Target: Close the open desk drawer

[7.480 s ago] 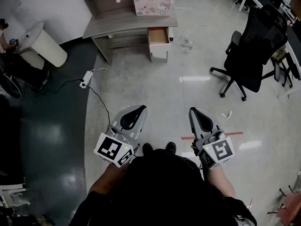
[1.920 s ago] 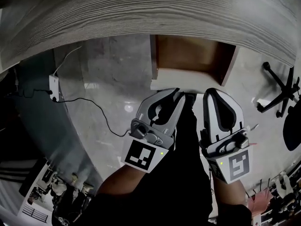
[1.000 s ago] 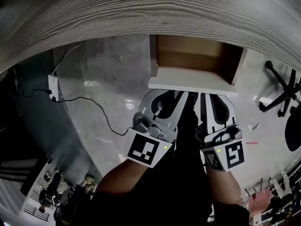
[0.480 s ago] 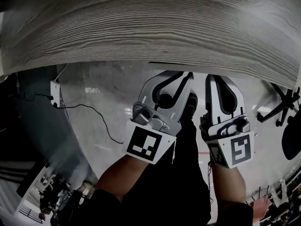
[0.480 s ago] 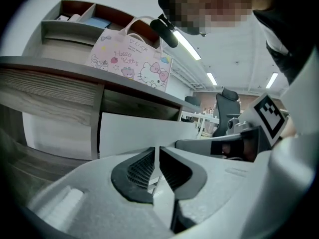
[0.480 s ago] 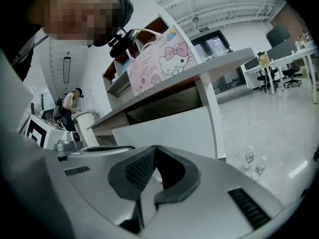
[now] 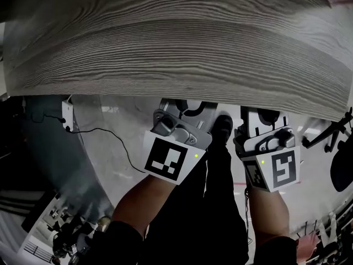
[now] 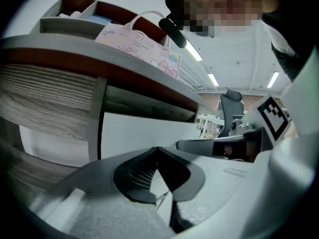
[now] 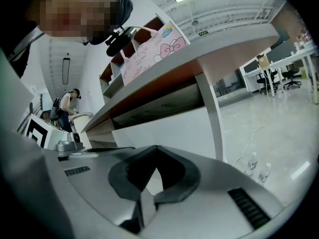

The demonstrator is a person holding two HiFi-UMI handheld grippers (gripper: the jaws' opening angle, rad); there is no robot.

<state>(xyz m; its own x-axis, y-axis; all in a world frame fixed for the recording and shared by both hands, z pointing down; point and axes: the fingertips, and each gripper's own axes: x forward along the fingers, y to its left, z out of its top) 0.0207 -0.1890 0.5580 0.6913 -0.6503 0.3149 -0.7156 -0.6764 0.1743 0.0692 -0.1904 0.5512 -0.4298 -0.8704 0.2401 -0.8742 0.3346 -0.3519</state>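
Note:
The desk's grey wood-grain top (image 7: 176, 43) fills the upper head view and hides the drawer there. Both grippers reach under its front edge, so only their rear halves and marker cubes, left (image 7: 165, 160) and right (image 7: 278, 170), show. In the left gripper view the drawer's white front (image 8: 132, 136) stands just ahead of my left gripper (image 8: 157, 148); its jaws are closing, tips together, with nothing between them. The right gripper view shows the same white front (image 9: 174, 131) beyond my right gripper (image 9: 157, 147), which is shut and empty. I cannot tell whether the tips touch the front.
A pink gift bag (image 8: 144, 46) stands on the desk in front of a shelf unit (image 8: 75, 11). A desk leg (image 9: 215, 118) rises right of the drawer, with small bottles (image 9: 259, 169) on the floor beyond. A power strip (image 7: 67, 117) with its cable lies left; an office chair (image 7: 342, 167) stands right.
Both grippers have moved forward side by side under the desk's edge. The open drawer box seen a second ago is now out of sight beneath the desk top.

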